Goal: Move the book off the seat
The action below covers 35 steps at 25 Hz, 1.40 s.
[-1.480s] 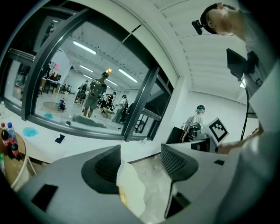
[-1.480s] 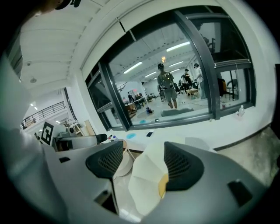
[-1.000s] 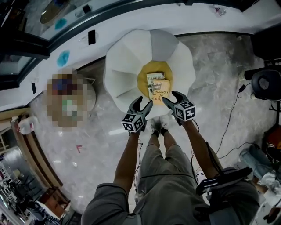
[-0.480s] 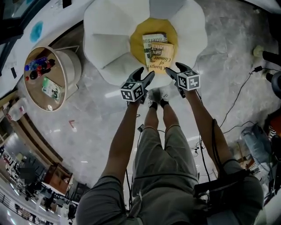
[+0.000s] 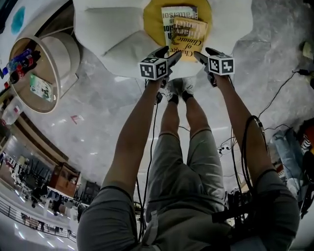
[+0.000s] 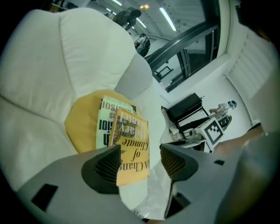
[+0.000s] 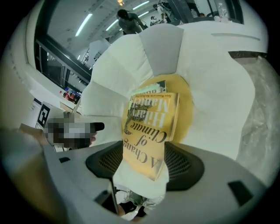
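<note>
Book [image 5: 189, 37] lies on the yellow centre of the white seat [image 5: 122, 29], on top of a second book [image 5: 176, 12].
Left gripper [image 5: 170, 53] and right gripper [image 5: 203, 53] hover near its front edge, jaws wide apart and empty.

yellow book [image 5: 187, 38] flat on seat [image 5: 153, 19]

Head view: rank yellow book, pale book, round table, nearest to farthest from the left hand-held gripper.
1. Yellow book, just ahead of the left hand-held gripper.
2. Pale book, under it, farther back.
3. Round table, far left.
</note>
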### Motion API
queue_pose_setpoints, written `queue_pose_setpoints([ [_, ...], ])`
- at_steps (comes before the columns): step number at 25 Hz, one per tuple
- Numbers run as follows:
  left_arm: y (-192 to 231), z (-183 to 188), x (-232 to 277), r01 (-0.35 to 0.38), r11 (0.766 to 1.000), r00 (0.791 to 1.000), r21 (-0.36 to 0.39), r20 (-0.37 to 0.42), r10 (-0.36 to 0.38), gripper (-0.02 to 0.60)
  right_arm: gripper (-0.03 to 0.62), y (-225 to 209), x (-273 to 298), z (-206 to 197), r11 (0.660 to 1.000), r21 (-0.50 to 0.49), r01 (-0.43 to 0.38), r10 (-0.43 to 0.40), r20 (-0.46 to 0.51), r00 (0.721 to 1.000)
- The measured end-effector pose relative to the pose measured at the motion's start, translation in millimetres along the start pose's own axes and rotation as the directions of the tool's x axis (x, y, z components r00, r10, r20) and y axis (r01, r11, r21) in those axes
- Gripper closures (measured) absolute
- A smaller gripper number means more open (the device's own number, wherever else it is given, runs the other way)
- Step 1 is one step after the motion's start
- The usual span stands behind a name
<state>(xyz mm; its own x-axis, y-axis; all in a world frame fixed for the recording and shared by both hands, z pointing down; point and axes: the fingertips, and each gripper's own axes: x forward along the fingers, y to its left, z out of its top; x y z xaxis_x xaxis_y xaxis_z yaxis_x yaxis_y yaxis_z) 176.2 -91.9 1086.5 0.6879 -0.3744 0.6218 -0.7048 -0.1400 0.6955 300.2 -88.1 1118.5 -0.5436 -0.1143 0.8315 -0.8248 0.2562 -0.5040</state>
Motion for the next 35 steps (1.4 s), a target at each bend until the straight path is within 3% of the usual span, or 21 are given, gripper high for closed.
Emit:
queue_pose_setpoints([
  [10, 38, -38, 47, 0.024, 0.999, 0.982, 0.026, -0.188, -0.019, 0.285, 0.287, -28, 53, -27, 1.0, 0.015, -0.012, 0.014, -0.105, 0.994],
  [14, 51, -52, 67, 0.034, 0.999, 0.957, 0.042, -0.288, -0.02, 0.284, 0.258, -26, 71, -42, 0.998, 0.025, -0.063, 0.066, -0.166, 0.984],
  [17, 55, -54, 72, 0.035, 0.997, 0.937, 0.072, -0.349, -0.007, 0.284, 0.255, -24, 80, -55, 0.992, 0.092, -0.082, 0.099, -0.201, 0.975],
  [21, 48, -56, 74, 0.054, 0.996, 0.926, 0.077, -0.377, -0.021, 0.284, 0.255, -25, 78, -53, 0.965, 0.235, -0.117, 0.146, -0.111, 0.983],
  [24, 47, -57, 71, 0.064, 0.994, 0.921, 0.087, -0.389, -0.025, 0.284, 0.258, -23, 71, -45, 0.948, 0.283, -0.144, 0.161, -0.035, 0.986],
  [25, 49, -55, 70, 0.06, 0.995, 0.923, 0.085, -0.383, -0.023, 0.284, 0.27, -21, 67, -39, 0.943, 0.291, -0.163, 0.169, 0.004, 0.986],
  [26, 50, -52, 69, 0.056, 0.995, 0.928, 0.081, -0.371, -0.023, 0.284, 0.331, -19, 61, -33, 0.938, 0.292, -0.187, 0.182, 0.045, 0.982],
  [28, 49, -49, 68, 0.056, 0.996, 0.935, 0.071, -0.354, -0.027, 0.284, 0.39, -15, 46, -25, 0.922, 0.285, -0.261, 0.235, 0.121, 0.964],
  [31, 48, -48, 66, 0.069, 0.996, 0.933, 0.048, -0.356, -0.047, 0.284, 0.428, -2, 28, -22, 0.873, 0.282, -0.399, 0.352, 0.201, 0.914],
  [32, 48, -49, 65, 0.079, 0.996, 0.931, 0.028, -0.36, -0.064, 0.284, 0.427, -1, 27, -24, 0.874, 0.263, -0.409, 0.367, 0.196, 0.909],
  [33, 47, -50, 65, 0.093, 0.996, 0.926, 0.007, -0.369, -0.083, 0.281, 0.385, 1, 29, -26, 0.885, 0.237, -0.4, 0.368, 0.172, 0.914],
  [34, 47, -51, 65, 0.107, 0.994, 0.919, -0.008, -0.38, -0.102, 0.281, 0.302, 2, 34, -29, 0.9, 0.212, -0.381, 0.359, 0.138, 0.923],
  [35, 47, -51, 65, 0.119, 0.993, 0.914, -0.016, -0.389, -0.116, 0.281, 0.274, 3, 40, -32, 0.912, 0.196, -0.361, 0.346, 0.109, 0.932],
])
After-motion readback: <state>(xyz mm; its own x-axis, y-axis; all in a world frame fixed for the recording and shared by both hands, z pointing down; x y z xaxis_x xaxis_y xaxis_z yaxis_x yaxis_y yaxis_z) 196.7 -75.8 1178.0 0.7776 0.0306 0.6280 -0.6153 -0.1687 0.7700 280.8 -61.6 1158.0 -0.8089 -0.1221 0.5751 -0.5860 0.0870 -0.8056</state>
